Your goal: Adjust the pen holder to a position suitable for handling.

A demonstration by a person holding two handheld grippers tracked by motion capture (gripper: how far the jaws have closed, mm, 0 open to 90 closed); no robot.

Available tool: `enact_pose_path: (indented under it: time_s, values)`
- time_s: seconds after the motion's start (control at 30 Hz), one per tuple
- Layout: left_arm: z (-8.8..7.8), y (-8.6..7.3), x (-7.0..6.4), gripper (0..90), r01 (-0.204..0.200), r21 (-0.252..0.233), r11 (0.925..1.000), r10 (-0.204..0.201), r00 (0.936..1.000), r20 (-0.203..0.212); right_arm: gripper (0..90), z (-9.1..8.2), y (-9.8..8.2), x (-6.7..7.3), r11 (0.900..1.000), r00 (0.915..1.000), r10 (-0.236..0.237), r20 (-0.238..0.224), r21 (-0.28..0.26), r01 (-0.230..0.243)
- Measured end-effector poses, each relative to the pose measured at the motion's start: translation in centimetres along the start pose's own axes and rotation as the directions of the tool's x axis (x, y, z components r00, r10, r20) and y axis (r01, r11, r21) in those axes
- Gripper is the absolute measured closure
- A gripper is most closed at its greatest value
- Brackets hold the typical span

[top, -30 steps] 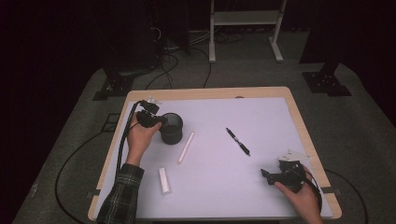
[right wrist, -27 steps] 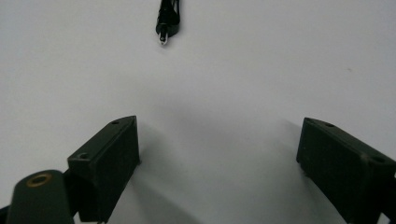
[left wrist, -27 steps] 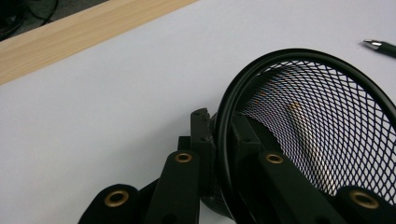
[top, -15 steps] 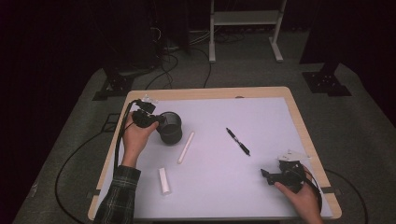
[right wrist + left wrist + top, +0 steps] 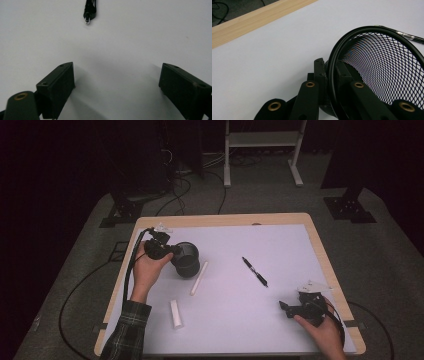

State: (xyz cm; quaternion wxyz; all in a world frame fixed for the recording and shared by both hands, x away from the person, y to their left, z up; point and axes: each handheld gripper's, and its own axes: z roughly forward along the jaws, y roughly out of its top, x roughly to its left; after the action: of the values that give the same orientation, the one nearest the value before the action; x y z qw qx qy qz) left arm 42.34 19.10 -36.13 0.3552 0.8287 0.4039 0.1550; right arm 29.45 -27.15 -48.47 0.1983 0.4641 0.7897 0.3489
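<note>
1. Black mesh is what I have pinched in my left claw point(image 5: 329, 82): its jaws are pressed together on the rim of the mesh cup point(image 5: 187, 260), one jaw inside the wire wall and one outside. In the left gripper view the cup looks tilted over toward the claw rather than standing square, though I cannot tell how far its base is off the white table top point(image 5: 280, 250).

2. Just past the cup, on the side away from the left claw, lies a white stick point(image 5: 198, 278), close to the cup wall; I cannot say whether they touch. A shorter white piece point(image 5: 176, 313) lies nearer the person's sleeve, behind and to the side of that claw.

3. My right claw point(image 5: 289, 308) hovers low at the near right corner with its jaws spread wide and nothing between them.

4. Straight ahead of the right claw, a little way off, is the black pen point(image 5: 254, 271); its tip points back at the jaws in the right gripper view.

5. My reading of progress: the cup is gripped, so that part is done. It seems empty, and the pen and both white pieces are loose on the table, so the filling, if that is the job, has not begun.
</note>
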Motion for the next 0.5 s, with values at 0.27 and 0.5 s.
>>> enact_pose_path:
  time_s: [0.27, 0.5]
  values:
    - [-0.6, -0.1, -1.1, 82.8, -0.027, 0.002, 0.9996, 0.027, 0.9994, 0.022, 12.0, 0.0, 0.0, 0.0, 1.0, 1.0, -0.002, 0.001, -0.001, 0.002]
    - [-1.1, -0.2, -2.1, 82.7, -0.04, -0.004, 0.9992, 0.041, 0.9981, 0.047, 12.1, 0.0, 0.0, 0.0, 1.0, 1.0, -0.003, 0.001, -0.001, 0.003]
